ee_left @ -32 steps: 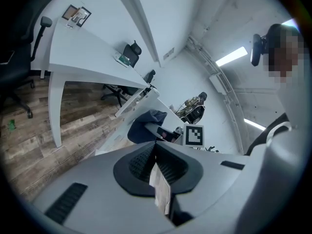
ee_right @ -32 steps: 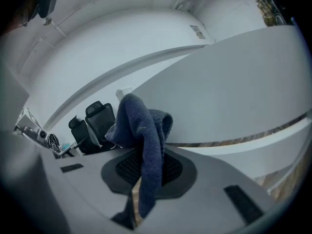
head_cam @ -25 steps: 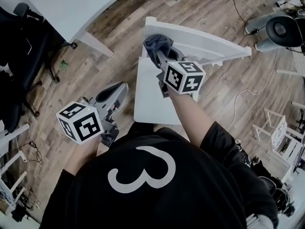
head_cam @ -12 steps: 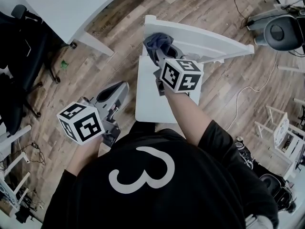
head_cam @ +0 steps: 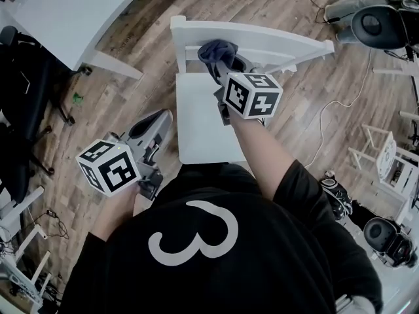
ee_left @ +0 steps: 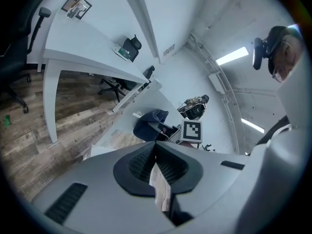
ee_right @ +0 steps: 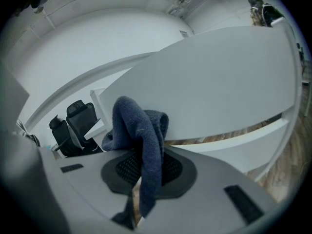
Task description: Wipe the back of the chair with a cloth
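Observation:
In the head view a white chair stands before me, its seat (head_cam: 200,126) near and its top back rail (head_cam: 275,41) far. A dark blue cloth (head_cam: 216,51) is pressed on the rail's left part. My right gripper (head_cam: 222,69) is shut on it, and its marker cube (head_cam: 253,95) sits just behind. In the right gripper view the cloth (ee_right: 144,130) hangs between the jaws against the white rail (ee_right: 219,82). My left gripper (head_cam: 156,120) hangs left of the seat over the floor, shut and holding nothing. The left gripper view shows its pads (ee_left: 168,167) together, and the cloth (ee_left: 150,123) beyond.
A white desk (head_cam: 59,12) stands at the back left, with black office chairs (head_cam: 26,97) beside it. A round grey machine (head_cam: 373,25) sits at the far right, and a white cable (head_cam: 330,113) runs over the wood floor. White racks (head_cam: 386,169) stand at the right edge.
The cloth in my right gripper has slid rightward along the back rail, away from its left corner. The left gripper has stayed where it was.

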